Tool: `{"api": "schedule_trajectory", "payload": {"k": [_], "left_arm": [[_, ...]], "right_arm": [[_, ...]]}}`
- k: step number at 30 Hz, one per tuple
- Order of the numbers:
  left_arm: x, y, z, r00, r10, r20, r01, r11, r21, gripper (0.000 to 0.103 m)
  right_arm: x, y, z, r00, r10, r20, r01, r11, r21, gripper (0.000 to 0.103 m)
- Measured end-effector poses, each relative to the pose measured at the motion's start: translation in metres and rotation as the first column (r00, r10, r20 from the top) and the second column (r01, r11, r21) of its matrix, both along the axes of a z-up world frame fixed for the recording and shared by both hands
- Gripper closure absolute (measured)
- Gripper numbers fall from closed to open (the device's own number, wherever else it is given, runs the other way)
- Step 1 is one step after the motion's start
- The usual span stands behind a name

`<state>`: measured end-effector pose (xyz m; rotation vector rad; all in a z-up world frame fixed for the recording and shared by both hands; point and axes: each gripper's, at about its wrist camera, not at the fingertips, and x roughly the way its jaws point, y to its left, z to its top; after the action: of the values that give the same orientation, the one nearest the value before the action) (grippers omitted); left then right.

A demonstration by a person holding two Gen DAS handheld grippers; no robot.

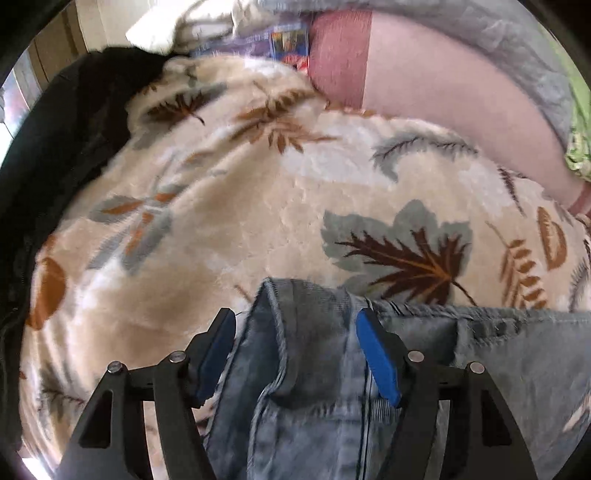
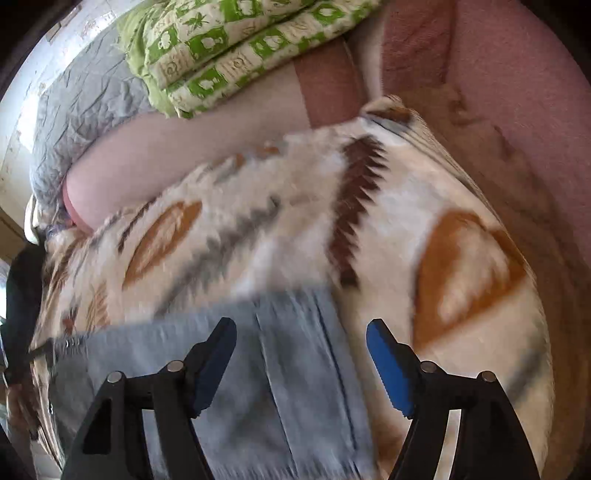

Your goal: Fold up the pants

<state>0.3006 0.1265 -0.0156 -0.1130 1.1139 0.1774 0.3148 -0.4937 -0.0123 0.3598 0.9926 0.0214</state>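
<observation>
Light blue denim pants (image 1: 317, 369) lie on a cream leaf-patterned blanket (image 1: 229, 192). In the left wrist view the left gripper (image 1: 295, 321) is open, its blue-padded fingers standing on either side of a raised denim hem edge with a seam. In the right wrist view the pants (image 2: 280, 362) show a flat hem edge and a seam. The right gripper (image 2: 301, 332) is open just above that denim, near its right edge. Neither gripper holds the fabric.
A pink pillow or sheet (image 1: 436, 85) and a grey quilt (image 1: 498, 33) lie beyond the blanket. A dark garment (image 1: 66, 140) lies at the left. A green patterned quilt (image 2: 229, 48) and a grey quilt (image 2: 88, 110) lie at the back in the right wrist view.
</observation>
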Motion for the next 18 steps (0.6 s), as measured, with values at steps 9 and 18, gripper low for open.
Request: {"api": "schedule_trajectory", "payload": {"k": [9, 18], "left_arm": [[0.015, -0.012, -0.008, 0.999, -0.022, -0.037, 0.021, 1.0, -0.01, 0.098], [0.019, 0.018, -0.009, 0.999, 0.019, -0.041, -0.025, 0.989, -0.149, 0.093]], "right_arm": [[0.04, 0.023, -0.039, 0.988, 0.028, -0.154, -0.044, 0.994, -0.104, 0.085], [0.019, 0.005, -0.02, 0.993, 0.003, -0.119, -0.007, 0.999, -0.034, 0.061]]}}
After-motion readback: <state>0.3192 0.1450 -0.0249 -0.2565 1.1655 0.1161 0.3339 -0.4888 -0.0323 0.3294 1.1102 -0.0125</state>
